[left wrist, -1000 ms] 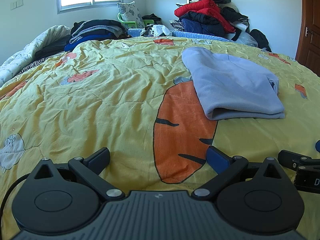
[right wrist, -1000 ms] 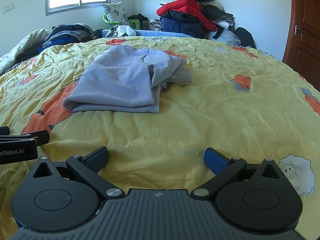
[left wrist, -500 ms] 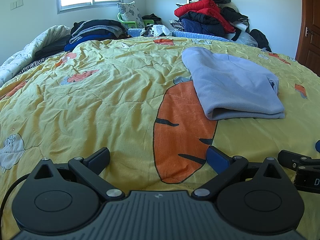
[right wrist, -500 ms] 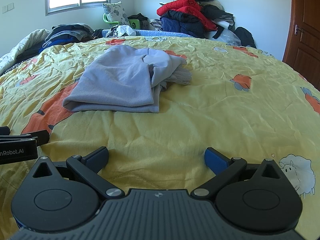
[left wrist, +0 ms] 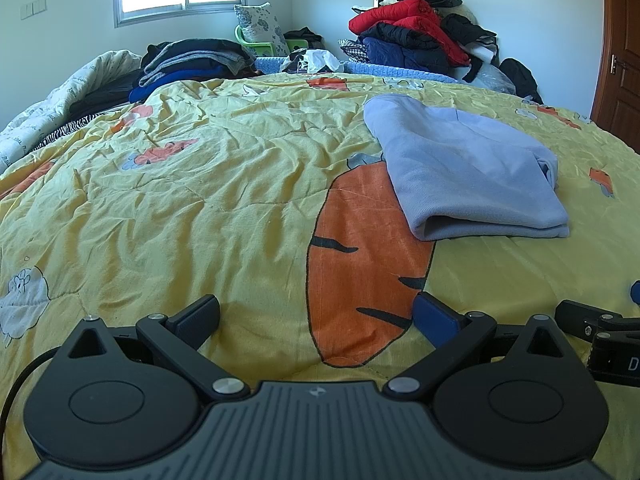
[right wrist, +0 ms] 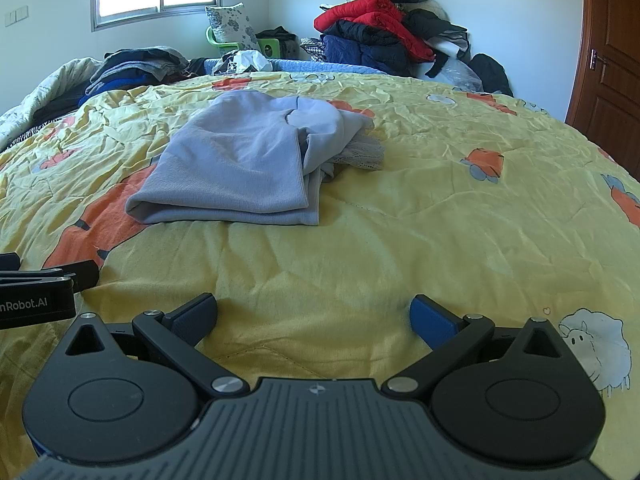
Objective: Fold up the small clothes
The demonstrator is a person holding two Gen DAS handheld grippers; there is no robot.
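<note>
Ahead of the left gripper [left wrist: 316,314], whose two fingers stand wide apart and empty low over the quilt [left wrist: 180,200], one folded lilac garment [left wrist: 468,176] lies to the right, partly over one big printed carrot [left wrist: 360,264], while the right gripper [left wrist: 600,336] is cut off at the frame's edge. Seen from the right gripper [right wrist: 314,314], also spread wide with nothing between its fingers, the same garment [right wrist: 240,168] lies ahead and left on the quilt [right wrist: 440,220], a bit of lace [right wrist: 362,152] poking from its far side, and only part of the left gripper [right wrist: 44,288] shows at the left edge. Two clothes heaps [right wrist: 384,36] sit beyond the bed, too jumbled to count by piece.
</note>
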